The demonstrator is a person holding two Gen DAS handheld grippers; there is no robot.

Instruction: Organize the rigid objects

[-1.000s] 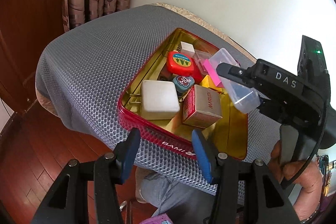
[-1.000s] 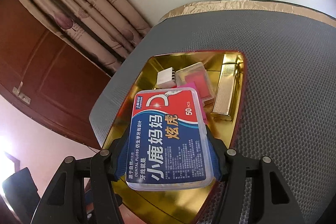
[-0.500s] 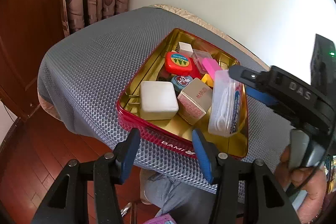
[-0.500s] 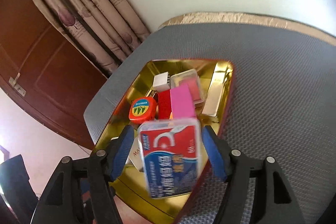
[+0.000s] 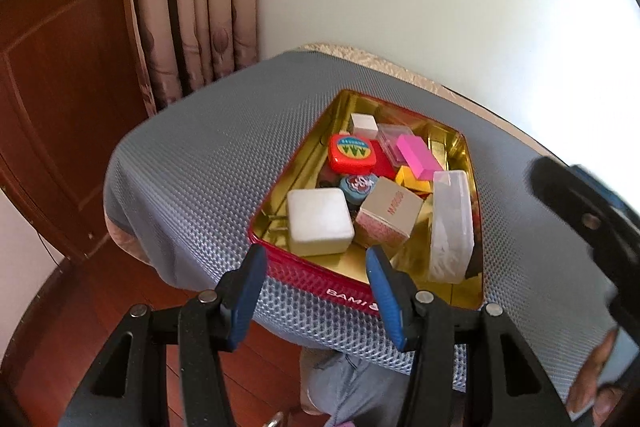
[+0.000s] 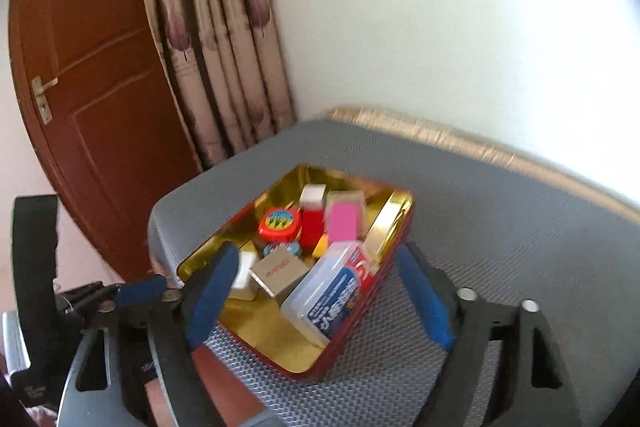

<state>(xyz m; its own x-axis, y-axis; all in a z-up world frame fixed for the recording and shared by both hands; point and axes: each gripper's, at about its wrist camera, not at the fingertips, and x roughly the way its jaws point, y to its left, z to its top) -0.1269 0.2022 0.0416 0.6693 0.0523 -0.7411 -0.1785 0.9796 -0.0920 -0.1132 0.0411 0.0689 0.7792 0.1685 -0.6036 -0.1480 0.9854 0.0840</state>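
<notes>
A red tin with a gold inside (image 5: pixel 312 277) (image 6: pixel 360 337) sits on a grey mesh-covered table. In it lie a white square box (image 5: pixel 319 220), a tan carton (image 5: pixel 390 215) (image 6: pixel 279 271), an orange round case (image 5: pixel 353 152) (image 6: pixel 280 223), a pink block (image 5: pixel 416 157) (image 6: pixel 342 222) and a clear dental floss box (image 5: pixel 450 223) (image 6: pixel 334 293) leaning against the tin's right wall. My left gripper (image 5: pixel 316 291) hangs open and empty in front of the tin's near wall. My right gripper (image 6: pixel 316 291) is above the tin's near end, its jaws opening, nothing pressed between them.
The grey mesh cover (image 5: pixel 192 163) drops off at the left and front edges over a wooden floor (image 5: pixel 48 327). A curtain (image 6: pixel 216 39) and a brown door (image 6: pixel 92 75) stand at the back left, a white wall behind. A person's knee (image 5: pixel 348 383) is below the table edge.
The right gripper let go of the dental floss box, which dropped into the tin's right side, then drew back and up with its jaws spreading. The left gripper stayed put, tilting slightly.
</notes>
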